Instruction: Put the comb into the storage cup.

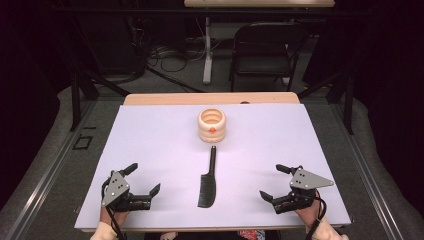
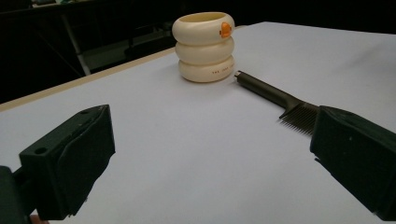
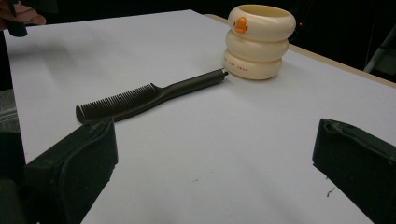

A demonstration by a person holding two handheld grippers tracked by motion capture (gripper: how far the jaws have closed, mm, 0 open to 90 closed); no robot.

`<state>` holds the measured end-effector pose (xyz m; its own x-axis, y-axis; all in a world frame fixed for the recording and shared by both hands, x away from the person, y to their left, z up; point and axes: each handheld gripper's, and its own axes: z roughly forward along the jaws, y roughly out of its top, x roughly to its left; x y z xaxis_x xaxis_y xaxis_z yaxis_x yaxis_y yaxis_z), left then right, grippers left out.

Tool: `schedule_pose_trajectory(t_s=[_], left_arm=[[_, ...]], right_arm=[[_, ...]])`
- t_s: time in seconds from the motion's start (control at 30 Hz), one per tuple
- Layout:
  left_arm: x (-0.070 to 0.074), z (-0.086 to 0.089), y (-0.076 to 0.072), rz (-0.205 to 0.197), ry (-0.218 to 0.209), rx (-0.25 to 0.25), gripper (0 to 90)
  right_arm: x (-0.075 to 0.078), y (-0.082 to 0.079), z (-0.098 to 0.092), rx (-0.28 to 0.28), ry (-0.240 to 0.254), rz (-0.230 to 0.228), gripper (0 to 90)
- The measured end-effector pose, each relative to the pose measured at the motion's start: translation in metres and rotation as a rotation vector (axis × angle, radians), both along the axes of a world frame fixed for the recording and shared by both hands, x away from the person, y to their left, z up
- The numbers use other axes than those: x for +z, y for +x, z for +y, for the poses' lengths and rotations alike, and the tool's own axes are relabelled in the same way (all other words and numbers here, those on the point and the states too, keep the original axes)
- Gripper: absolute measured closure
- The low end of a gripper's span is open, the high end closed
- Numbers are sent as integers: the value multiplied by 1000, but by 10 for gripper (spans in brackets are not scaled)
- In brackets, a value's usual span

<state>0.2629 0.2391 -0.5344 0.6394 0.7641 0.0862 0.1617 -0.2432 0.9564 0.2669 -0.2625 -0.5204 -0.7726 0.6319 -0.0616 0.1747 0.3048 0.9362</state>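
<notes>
A cream ribbed cup (image 1: 212,125) with an orange mark stands upright at the middle of the white mat (image 1: 150,145). In front of it lies a black comb (image 1: 209,181), handle toward the cup, teeth end near me. My left gripper (image 1: 145,178) rests open at the mat's front left, nothing between its jaws. My right gripper (image 1: 275,183) rests open at the front right, also empty. In the left gripper view the cup (image 2: 204,46) and comb (image 2: 280,100) lie ahead and to the right. From the right gripper view, the cup (image 3: 259,41) and comb (image 3: 144,100) lie ahead and to the left.
The mat covers a wooden table (image 1: 210,98). Beyond its far edge stand a black folding chair (image 1: 262,47), a white table leg (image 1: 207,50) and cables on the floor. Bare mat lies on both sides of the comb.
</notes>
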Motion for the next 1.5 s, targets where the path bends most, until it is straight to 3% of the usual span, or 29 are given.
schedule_pose_trajectory(t_s=[0.8,0.97,1.33,1.5], left_arm=[[1,-7,7,10,14,-28,1],[1,-13,14,16,12,-39,1],[-2,-33,33,51,54,-83,2],[-2,-41,40,46,79,-96,2]], right_arm=[[-1,4,3,-7,-27,38,0],[-3,6,4,-9,-33,46,0],[-6,11,5,-17,-48,76,0],[-6,11,4,-18,-47,80,0]])
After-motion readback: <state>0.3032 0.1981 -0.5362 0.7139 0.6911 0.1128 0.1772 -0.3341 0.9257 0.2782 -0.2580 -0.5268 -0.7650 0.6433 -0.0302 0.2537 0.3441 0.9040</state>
